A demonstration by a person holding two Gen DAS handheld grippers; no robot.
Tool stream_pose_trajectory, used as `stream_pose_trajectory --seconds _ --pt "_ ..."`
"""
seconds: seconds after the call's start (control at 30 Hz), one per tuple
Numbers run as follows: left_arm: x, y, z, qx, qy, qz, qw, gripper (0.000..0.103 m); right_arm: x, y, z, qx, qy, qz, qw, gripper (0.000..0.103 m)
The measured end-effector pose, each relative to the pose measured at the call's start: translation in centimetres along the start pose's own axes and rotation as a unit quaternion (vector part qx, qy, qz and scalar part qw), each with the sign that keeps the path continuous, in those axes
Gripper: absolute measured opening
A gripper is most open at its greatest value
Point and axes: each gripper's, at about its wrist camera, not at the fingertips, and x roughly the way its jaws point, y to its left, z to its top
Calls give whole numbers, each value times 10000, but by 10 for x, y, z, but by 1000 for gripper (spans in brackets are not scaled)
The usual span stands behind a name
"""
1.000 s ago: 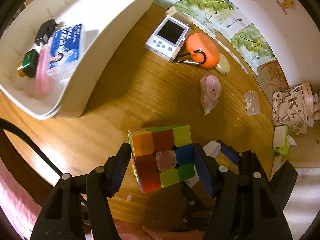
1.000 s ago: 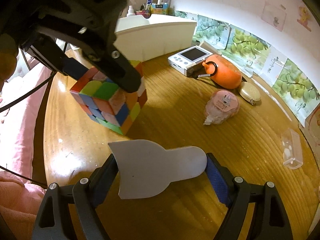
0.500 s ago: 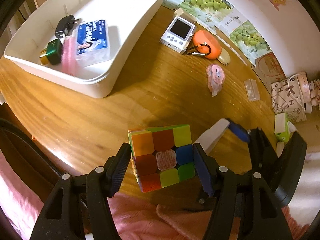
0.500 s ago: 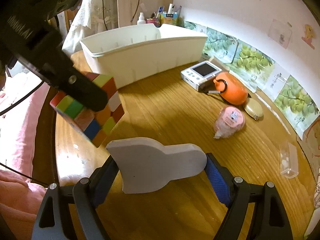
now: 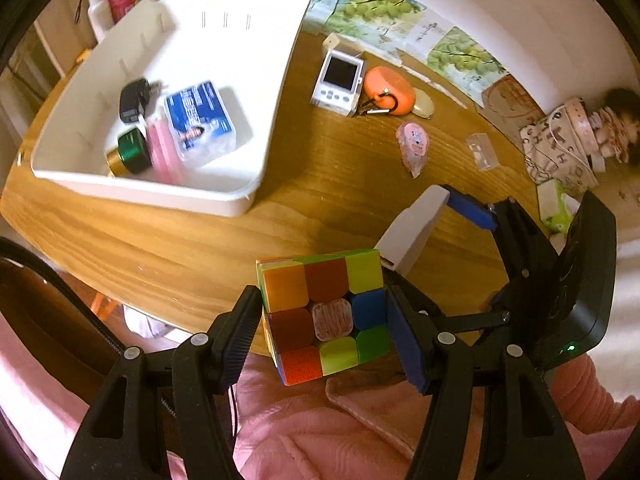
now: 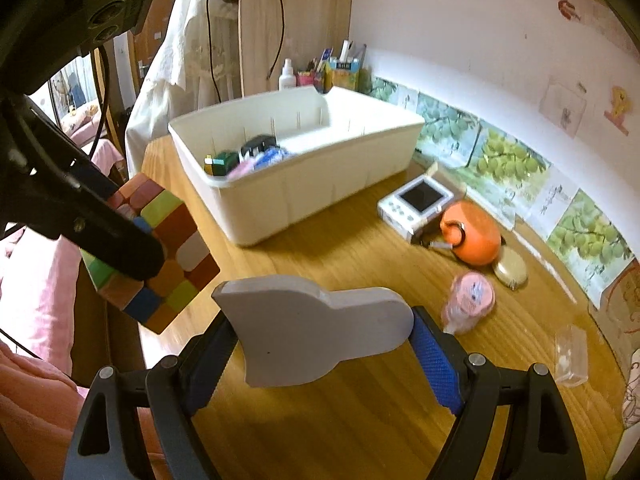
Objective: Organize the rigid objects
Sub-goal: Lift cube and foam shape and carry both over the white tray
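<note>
My left gripper is shut on a multicoloured puzzle cube and holds it in the air over the table's near edge; the cube also shows in the right wrist view. My right gripper is shut on a flat grey-white bottle-shaped piece, held above the wooden table; it also shows in the left wrist view. A white bin stands at the far left, also in the right wrist view. It holds a blue box, a black plug, a green-capped bottle and a pink item.
On the table lie a white handheld game console, an orange pouch with a carabiner, a gold compact, a pink wrapped item and a small clear box. Pink fabric lies below the near edge. Jars and bottles stand behind the bin.
Both grippers have risen and pulled back toward the table's near edge with their objects. The bin's inside and more of the table have come into view.
</note>
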Motion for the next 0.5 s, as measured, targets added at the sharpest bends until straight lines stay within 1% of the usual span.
stream_pose_trajectory --seconds 0.23,0.5 --pt "-27 14 17 436 -108 -3 9990 66 -13 14 35 137 -373 -166 9991 86" --pt "-54 37 44 840 -392 38 9957 66 -17 27 71 338 -743 -460 9956 86"
